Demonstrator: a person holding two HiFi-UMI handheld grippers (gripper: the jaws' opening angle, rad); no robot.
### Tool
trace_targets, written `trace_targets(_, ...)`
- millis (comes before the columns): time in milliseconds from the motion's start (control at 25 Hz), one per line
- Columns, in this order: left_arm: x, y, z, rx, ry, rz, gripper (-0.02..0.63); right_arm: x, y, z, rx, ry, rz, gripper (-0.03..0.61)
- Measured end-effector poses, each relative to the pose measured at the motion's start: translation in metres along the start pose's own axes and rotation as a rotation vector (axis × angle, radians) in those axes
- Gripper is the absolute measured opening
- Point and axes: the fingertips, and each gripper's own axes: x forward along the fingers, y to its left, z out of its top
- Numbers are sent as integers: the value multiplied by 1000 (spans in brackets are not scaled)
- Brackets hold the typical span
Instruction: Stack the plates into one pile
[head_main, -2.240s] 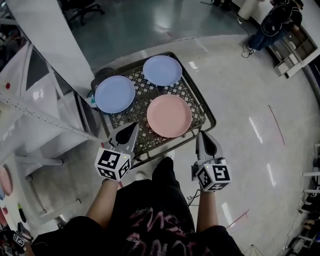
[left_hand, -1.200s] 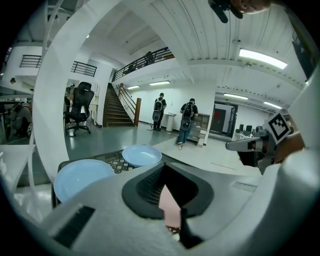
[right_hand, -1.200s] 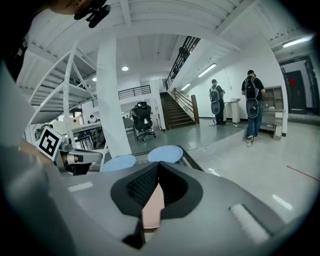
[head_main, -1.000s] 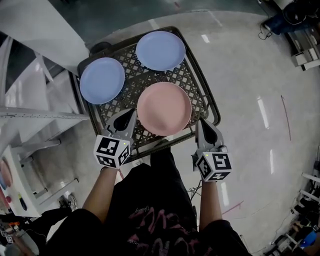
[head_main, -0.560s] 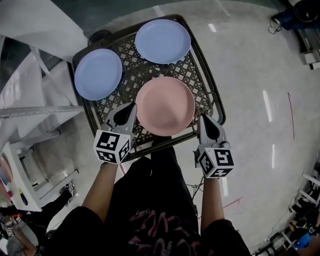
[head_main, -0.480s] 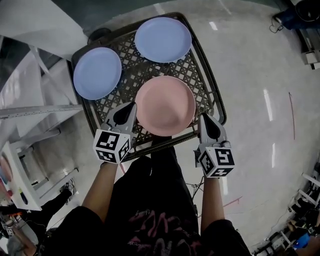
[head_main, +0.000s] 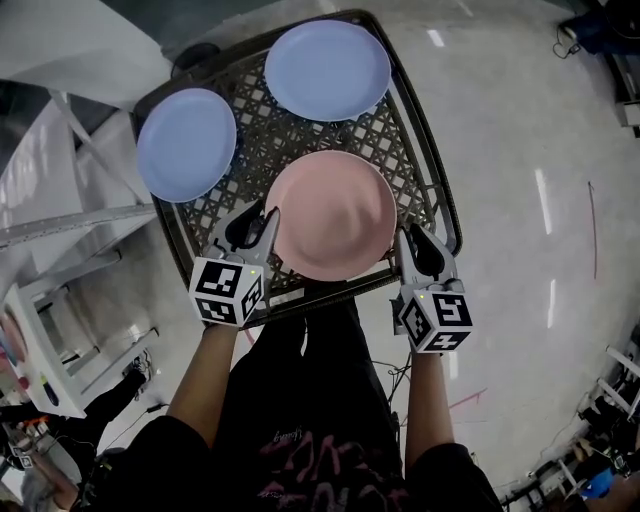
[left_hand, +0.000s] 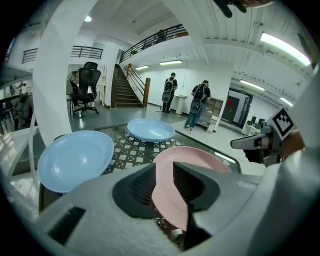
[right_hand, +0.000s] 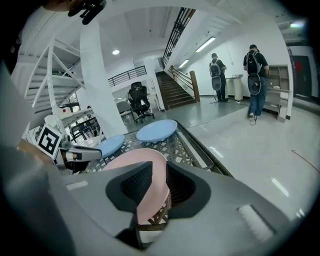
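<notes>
Both forearms reach forward, level. The left gripper (head_main: 258, 218) sits at the left edge of the pink plate (head_main: 332, 215), and the right gripper (head_main: 406, 240) at its right edge. Fingers on both are released, a narrow gap each, pink rim showing through. On the lattice desk (head_main: 290, 130), the pink plate is nearest, one blue plate (head_main: 186, 143) far left, second blue plate (head_main: 328, 70) at the back, all apart, none stacked

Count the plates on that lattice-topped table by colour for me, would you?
Blue plates: 2
Pink plate: 1
Total: 3
</notes>
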Motion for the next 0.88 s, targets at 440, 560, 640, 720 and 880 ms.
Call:
trace_targets(440, 25, 22, -18, -42, 47, 62, 156, 34, -18, -20, 26, 78, 4, 147)
trace_targets(560, 30, 23, -23, -50, 64, 71, 156, 42, -22, -25, 28, 100, 4, 149)
trace_targets(640, 33, 24, -29, -56, 79, 75, 156, 47, -23, -29, 32, 118, 3, 150)
trace_targets(720, 36, 25, -34, -63, 95, 77, 156, 53, -24, -35, 37, 139, 5, 150)
trace_targets(880, 41, 25, -43, -85, 116, 85, 155, 61, -24, -43, 41, 179, 19, 150)
